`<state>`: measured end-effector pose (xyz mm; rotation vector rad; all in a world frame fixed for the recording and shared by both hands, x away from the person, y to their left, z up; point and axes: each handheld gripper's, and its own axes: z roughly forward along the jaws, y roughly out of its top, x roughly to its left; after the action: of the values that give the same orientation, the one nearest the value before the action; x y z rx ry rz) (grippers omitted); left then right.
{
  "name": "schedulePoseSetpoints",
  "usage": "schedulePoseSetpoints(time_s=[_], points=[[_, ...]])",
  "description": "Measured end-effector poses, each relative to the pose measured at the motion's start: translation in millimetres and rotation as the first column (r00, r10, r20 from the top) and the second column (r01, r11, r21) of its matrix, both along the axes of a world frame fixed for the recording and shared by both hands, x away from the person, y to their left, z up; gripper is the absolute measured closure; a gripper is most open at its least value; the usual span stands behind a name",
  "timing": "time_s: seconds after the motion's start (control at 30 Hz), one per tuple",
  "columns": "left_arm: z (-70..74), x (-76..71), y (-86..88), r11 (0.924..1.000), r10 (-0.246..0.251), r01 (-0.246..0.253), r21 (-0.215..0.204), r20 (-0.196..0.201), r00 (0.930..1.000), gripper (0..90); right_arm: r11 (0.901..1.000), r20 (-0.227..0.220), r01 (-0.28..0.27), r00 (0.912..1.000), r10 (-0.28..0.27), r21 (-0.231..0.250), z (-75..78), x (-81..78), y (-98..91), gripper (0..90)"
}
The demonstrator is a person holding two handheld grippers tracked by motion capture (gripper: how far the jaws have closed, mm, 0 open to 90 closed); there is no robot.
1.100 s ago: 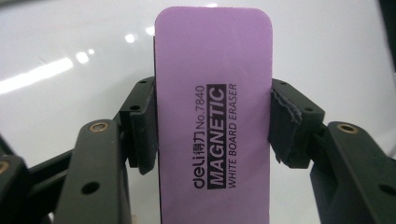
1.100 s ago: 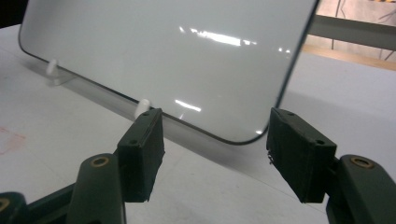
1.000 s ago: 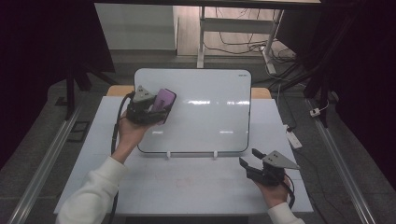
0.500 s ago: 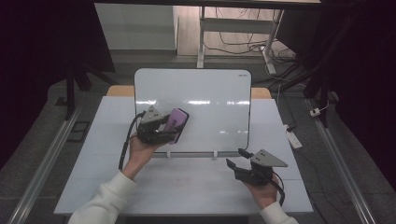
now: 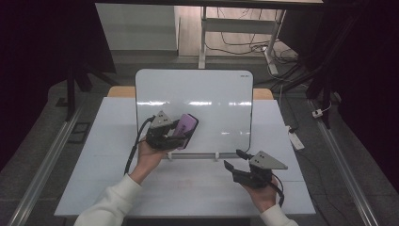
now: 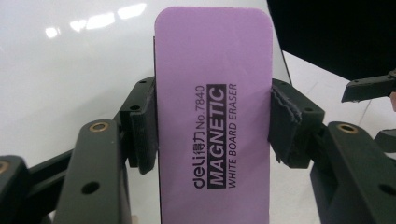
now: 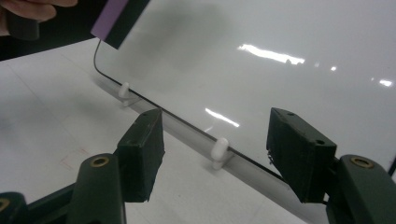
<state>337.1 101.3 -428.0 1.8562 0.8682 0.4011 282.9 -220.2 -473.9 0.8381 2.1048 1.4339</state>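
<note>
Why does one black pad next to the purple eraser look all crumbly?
That pad, on the left gripper, looks worn: its edge against the purple eraser is frayed and peeling in layers, while the opposite pad looks smoother. Nothing else stands out; the whiteboard stands upright and looks clean.

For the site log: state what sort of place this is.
Probably a lab recording bay: a bare white table with a standing whiteboard, dark screens around, loose cables on the floor, hand-held grippers in use.
</note>
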Motion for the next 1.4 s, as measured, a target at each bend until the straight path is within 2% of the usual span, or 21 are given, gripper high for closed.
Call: schedulePoseSetpoints(time_s=[0.17, 0.33, 0.7, 0.77, 0.93, 1.03, 1.17, 1.4], points=[[-0.3, -1.9, -9.6, 0.9999, -0.016, 0.016, -0.005, 0.007, 0.9998, 41.1, 0.9997, 0.002, -0.022, 0.9998, 0.022, 0.010, 4.2, -3.4, 9.9, 36.2], [-2.1, -3.4, -18.7, 0.9995, -0.030, 0.030, -0.007, 0.011, 0.9995, 41.1, 0.9981, -0.020, -0.052, 0.9984, 0.053, 0.032, 7.2, -4.5, 26.2, 36.2], [-5.5, -5.2, -26.3, 0.9993, -0.036, 0.036, -0.010, 0.017, 0.9992, 41.1, 0.9966, -0.053, -0.070, 0.9960, 0.072, 0.043, 6.4, 0.7, 59.8, 36.1], [-6.7, -5.3, -28.0, 0.9993, -0.036, 0.036, -0.010, 0.016, 0.9992, 41.1, 0.9972, -0.057, -0.062, 0.9963, 0.064, 0.041, 6.6, 2.0, 63.9, 36.1], [-10.8, -5.7, -34.3, 0.9991, -0.042, 0.042, -0.006, 0.014, 0.9990, 41.1, 0.9950, -0.076, -0.037, 0.9961, 0.044, 0.093, 8.6, 9.2, 71.9, 37.2], [-11.4, -7.2, -37.6, 0.9989, -0.046, 0.046, 0.002, 0.020, 0.9987, 41.1, 0.9956, -0.086, -0.016, 0.9960, 0.024, 0.092, 8.8, 14.0, 78.6, 38.0], [-10.8, -9.2, -38.9, 0.9986, -0.052, 0.052, -0.004, 0.025, 0.9983, 41.1, 0.9928, -0.105, -0.007, 0.9943, 0.020, 0.120, 6.2, 17.9, 82.7, 39.4], [-11.6, -11.3, -40.8, 0.9988, -0.048, 0.049, -0.002, 0.033, 0.9983, 41.0, 0.9828, -0.127, 0.015, 0.9919, 0.009, 0.184, 7.8, 21.2, 85.9, 50.1]])
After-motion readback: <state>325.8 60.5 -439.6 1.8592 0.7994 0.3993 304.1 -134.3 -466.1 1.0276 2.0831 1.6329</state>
